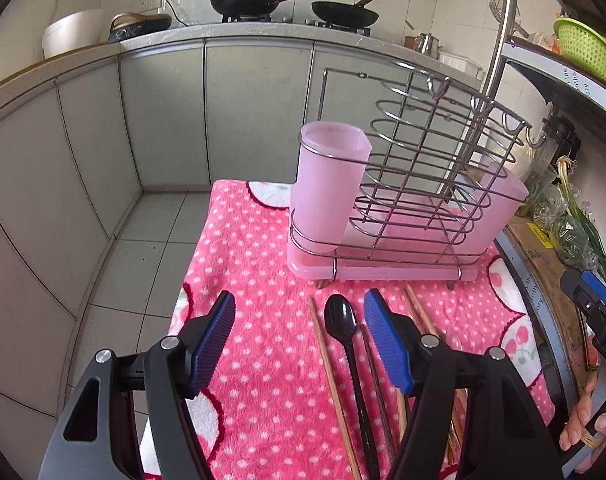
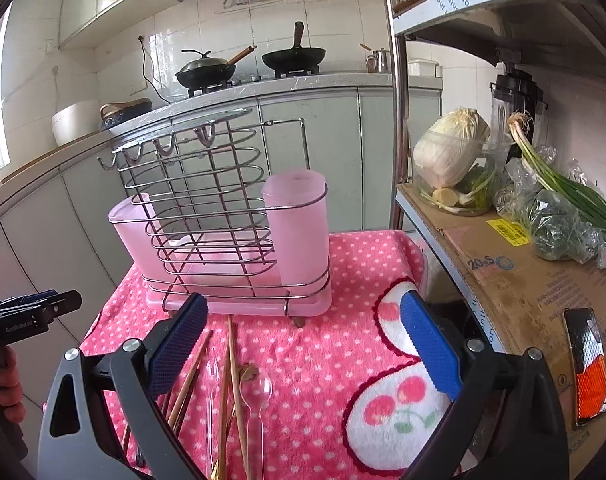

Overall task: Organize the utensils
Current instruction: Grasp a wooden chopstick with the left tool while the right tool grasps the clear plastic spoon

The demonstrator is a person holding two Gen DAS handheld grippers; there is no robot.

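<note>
We noted the task as barely begun. Left to right in the left wrist view: the left hand-held gripper (image 1: 299,340) stood wide open with nothing between its pads, poised over the pink dotted cloth (image 1: 263,280) covering the table. Beside it lay one wooden chopstick (image 1: 331,384), then the black spoon (image 1: 349,344), then more chopsticks (image 1: 419,312) partly hidden by the right finger. Behind them stood the wire rack (image 1: 423,184) with its pink cups (image 1: 327,184), which looked empty as far as we could see. In the right wrist view the right hand-held gripper (image 2: 303,340) was likewise open and empty; a clear spoon (image 2: 257,392) lay beneath it. We judged every utensil still unsorted.
</note>
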